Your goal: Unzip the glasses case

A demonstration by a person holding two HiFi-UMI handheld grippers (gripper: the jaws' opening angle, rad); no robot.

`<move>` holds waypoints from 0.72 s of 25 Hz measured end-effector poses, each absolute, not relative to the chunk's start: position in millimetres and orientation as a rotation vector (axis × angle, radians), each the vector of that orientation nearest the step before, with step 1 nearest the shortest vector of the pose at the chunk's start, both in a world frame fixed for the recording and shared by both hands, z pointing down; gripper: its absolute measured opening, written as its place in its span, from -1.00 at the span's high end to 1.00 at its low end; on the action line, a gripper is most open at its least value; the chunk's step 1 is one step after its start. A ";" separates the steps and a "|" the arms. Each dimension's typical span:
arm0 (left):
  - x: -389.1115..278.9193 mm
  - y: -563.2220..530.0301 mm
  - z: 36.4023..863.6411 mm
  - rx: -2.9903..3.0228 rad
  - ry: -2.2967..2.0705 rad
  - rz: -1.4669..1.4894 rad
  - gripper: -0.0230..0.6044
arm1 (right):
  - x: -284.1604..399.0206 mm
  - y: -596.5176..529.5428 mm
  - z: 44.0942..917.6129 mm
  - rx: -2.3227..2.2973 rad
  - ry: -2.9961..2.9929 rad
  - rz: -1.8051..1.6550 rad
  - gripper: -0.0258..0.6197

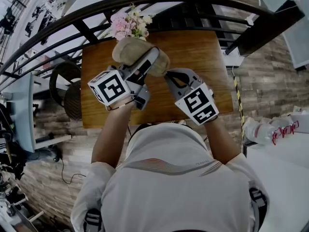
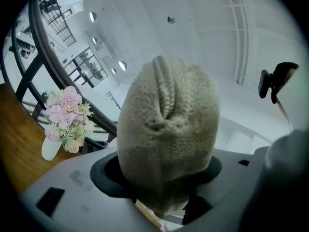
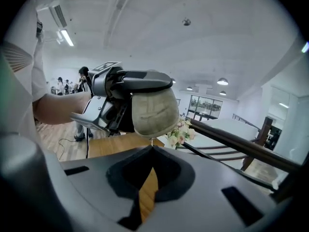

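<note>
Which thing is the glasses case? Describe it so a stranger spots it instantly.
Look above the wooden table, near the pink flowers. The glasses case is clamped in the left hand-held gripper: a beige, fuzzy pouch, the only soft woolly thing.

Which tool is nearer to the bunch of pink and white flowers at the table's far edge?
Left. The left tool, clamped on the fuzzy beige glasses case, is just in front of the pink and white flowers; the right tool sits farther back, to their right.
</note>
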State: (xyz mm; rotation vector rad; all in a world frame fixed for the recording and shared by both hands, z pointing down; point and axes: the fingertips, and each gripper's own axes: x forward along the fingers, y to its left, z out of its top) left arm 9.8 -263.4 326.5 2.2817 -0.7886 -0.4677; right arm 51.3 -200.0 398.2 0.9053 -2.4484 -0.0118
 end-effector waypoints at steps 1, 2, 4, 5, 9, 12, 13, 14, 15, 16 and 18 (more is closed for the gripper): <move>11.1 -262.0 325.2 2.293 -0.792 -0.468 -0.03 | 52.7 -200.6 398.0 0.920 -2.441 -0.029 0.78; 12.5 -260.8 323.9 2.304 -0.795 -0.470 -0.03 | 54.0 -201.1 397.9 0.931 -2.428 -0.048 0.78; 14.6 -260.3 323.3 2.317 -0.802 -0.469 -0.03 | 55.3 -202.1 399.7 0.937 -2.383 -0.108 0.77; 15.0 -260.9 324.2 2.315 -0.805 -0.468 -0.03 | 55.1 -202.5 402.2 0.930 -2.357 -0.142 0.77; 13.0 -261.9 327.8 2.276 -0.792 -0.495 -0.03 | 51.9 -202.0 411.6 0.889 -2.322 -0.172 0.62; 13.4 -260.9 328.3 2.279 -0.794 -0.489 -0.03 | 50.8 -201.1 408.8 0.892 -2.338 -0.159 0.62; 13.4 -260.7 328.8 2.280 -0.796 -0.486 -0.03 | 50.6 -201.2 407.3 0.896 -2.344 -0.159 0.62; 13.4 -260.8 329.1 2.279 -0.797 -0.487 -0.03 | 50.2 -201.3 406.1 0.896 -2.353 -0.153 0.62; 13.4 -261.0 329.2 2.278 -0.798 -0.489 -0.03 | 49.6 -201.4 404.8 0.893 -2.366 -0.138 0.62; 13.4 -261.3 329.0 2.278 -0.799 -0.490 -0.03 | 48.6 -201.5 403.1 0.890 -2.379 -0.118 0.62; 13.8 -261.7 328.5 2.279 -0.798 -0.492 -0.03 | 47.1 -202.2 399.9 0.892 -2.393 -0.090 0.63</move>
